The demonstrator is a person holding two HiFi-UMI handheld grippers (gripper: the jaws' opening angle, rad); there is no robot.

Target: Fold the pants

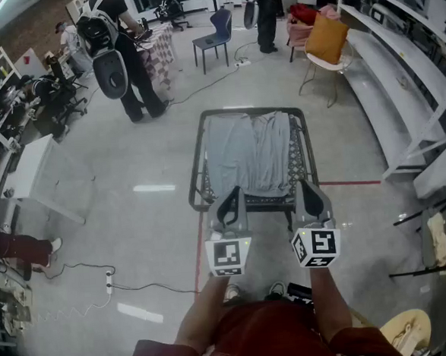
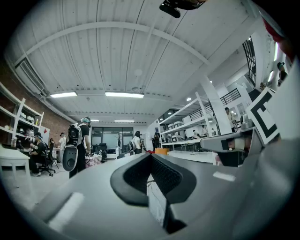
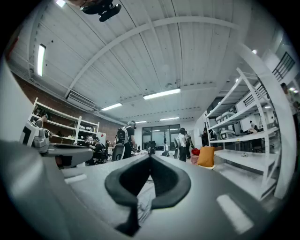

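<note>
**Pants laid flat on cot as both grippers wait closed at its near end**

A pale, glossy workshop floor fills the head view, bordered on the right by long white shelving and on the left by a white bench. At the centre stands a dark metal-framed cot. The light grey pants are spread flat on it, unfolded, with the two legs side by side along its length. They cover the far and middle parts of the cot, and a strip of bare mesh shows at the near end.

Beyond the cot a person wearing a backpack stands with their back to the camera. A blue chair and an orange cushion propped on a light chair sit farther off.

In the foreground the wearer holds the left gripper and the right gripper side by side and roughly level, both aimed at the cot's near rail. Whether either touches the frame cannot be told. In the left gripper view its black fingers are pressed together with nothing pinched between them. The right gripper's fingers are likewise closed and empty in its own view. Neither gripper has hold of the pants.

A red tape line runs along the floor below the cot's left corner. A white power strip lies with its cable to the left.
</note>
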